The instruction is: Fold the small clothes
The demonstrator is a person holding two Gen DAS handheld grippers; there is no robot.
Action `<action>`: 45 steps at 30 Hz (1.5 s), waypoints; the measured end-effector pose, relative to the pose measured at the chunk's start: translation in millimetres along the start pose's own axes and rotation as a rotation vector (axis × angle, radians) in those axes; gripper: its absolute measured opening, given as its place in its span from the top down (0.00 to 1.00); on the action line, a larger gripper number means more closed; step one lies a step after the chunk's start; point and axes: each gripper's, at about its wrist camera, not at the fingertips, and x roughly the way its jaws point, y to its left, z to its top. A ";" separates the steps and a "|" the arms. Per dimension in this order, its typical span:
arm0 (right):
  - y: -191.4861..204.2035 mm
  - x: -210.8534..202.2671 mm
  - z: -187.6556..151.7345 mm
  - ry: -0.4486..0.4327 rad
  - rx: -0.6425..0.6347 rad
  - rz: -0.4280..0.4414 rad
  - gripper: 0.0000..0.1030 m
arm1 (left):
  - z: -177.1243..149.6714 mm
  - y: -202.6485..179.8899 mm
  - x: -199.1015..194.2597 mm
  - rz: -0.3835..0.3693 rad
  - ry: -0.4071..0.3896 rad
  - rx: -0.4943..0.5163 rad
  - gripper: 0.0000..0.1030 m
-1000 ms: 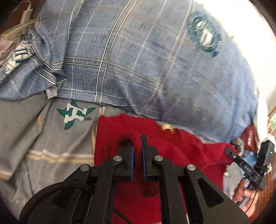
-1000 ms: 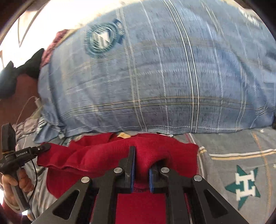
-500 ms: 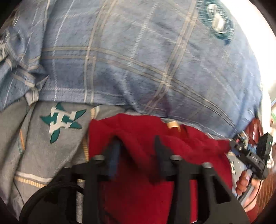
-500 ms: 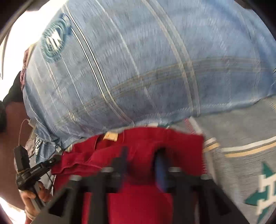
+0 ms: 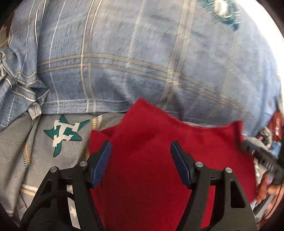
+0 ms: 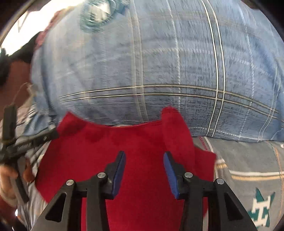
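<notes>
Two grippers: both hover over one red garment point(image 5: 152, 160) spread on a bed.
Left gripper point(image 5: 141, 156): its jaws stand wide apart and have just been opening; the blue pads point(image 5: 102, 163) sit above the red cloth without pinching it.
Right gripper point(image 6: 144, 168): its jaws are spread with a clear gap, narrower than the left pair's, and have just been closing a little; the blue pads point(image 6: 119, 173) press on nothing, with red fabric lying beneath them.
Red garment: it lies low in both wrist views, on the grey bedsheet point(image 5: 21, 145), its far edge reaching up against the blue plaid pillow point(image 5: 134, 58). Two corners of the cloth rise in soft peaks along that edge.
Bedsheet: grey with tan and white stripes, printed with a teal and white star emblem point(image 5: 64, 132) just beside the garment's left side in the left view.
Pillow: blue plaid, filling the upper half of both views, with a round teal badge point(image 6: 96, 15) near its top.
Person: a hand point(image 6: 7, 181) grips the left gripper's handle at the left edge of the right wrist view; another hand point(image 5: 266, 188) shows at the right edge of the left view, blurred.
</notes>
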 end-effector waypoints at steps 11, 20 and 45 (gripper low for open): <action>-87.8 50.1 12.0 0.102 0.325 -0.101 0.57 | -8.9 15.6 27.3 0.063 0.054 -0.013 0.33; -35.5 -42.6 -14.3 -0.026 0.067 -0.110 0.57 | -26.9 10.5 -45.1 0.115 -0.034 0.072 0.33; 64.7 -30.2 -47.3 0.063 -0.018 0.007 0.54 | -85.4 7.4 -104.8 0.224 -0.133 0.104 0.33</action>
